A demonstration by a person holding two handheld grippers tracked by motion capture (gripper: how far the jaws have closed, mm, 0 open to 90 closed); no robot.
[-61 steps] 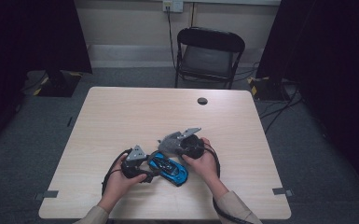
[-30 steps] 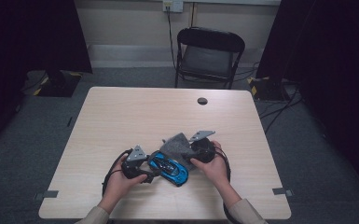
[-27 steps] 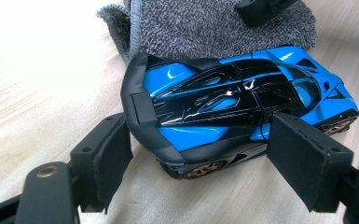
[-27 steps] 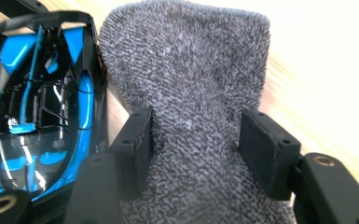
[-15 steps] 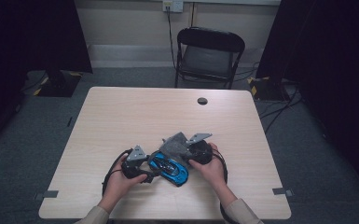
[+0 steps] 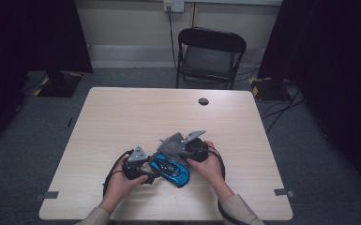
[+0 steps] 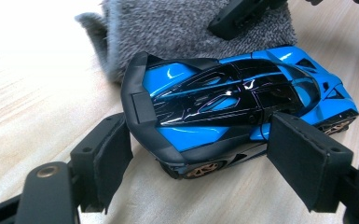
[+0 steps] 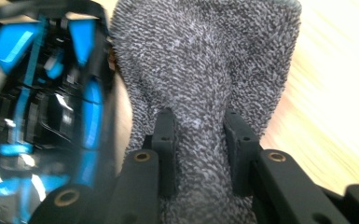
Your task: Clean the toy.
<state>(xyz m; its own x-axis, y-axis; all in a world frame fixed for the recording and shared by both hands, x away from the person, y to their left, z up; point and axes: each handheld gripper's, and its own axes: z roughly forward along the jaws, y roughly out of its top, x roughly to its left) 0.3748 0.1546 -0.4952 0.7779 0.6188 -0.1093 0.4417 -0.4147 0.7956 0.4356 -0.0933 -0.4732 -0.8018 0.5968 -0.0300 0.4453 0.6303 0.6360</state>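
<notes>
A blue and black toy car (image 6: 171,169) (image 7: 224,102) lies near the table's front edge. My left gripper (image 6: 152,174) (image 7: 198,154) reaches around its rear half, a pad against each side, holding it. A grey fuzzy cloth (image 6: 171,144) (image 7: 168,32) (image 8: 205,60) rests just behind the car and touches it. My right gripper (image 6: 180,151) (image 8: 198,140) has just been closing, and its jaws now pinch a fold of that cloth. In the right gripper view the car (image 8: 42,93) lies blurred at the left.
The light wooden table (image 6: 122,117) carries a small black round disc (image 6: 203,101) near its far edge. A black folding chair (image 6: 209,51) stands behind the table. Cables loop from both grippers beside the person's hands.
The right hand has shifted slightly to the right beside the cloth, and the cloth has bunched a little. The left hand and the car have stayed put.
</notes>
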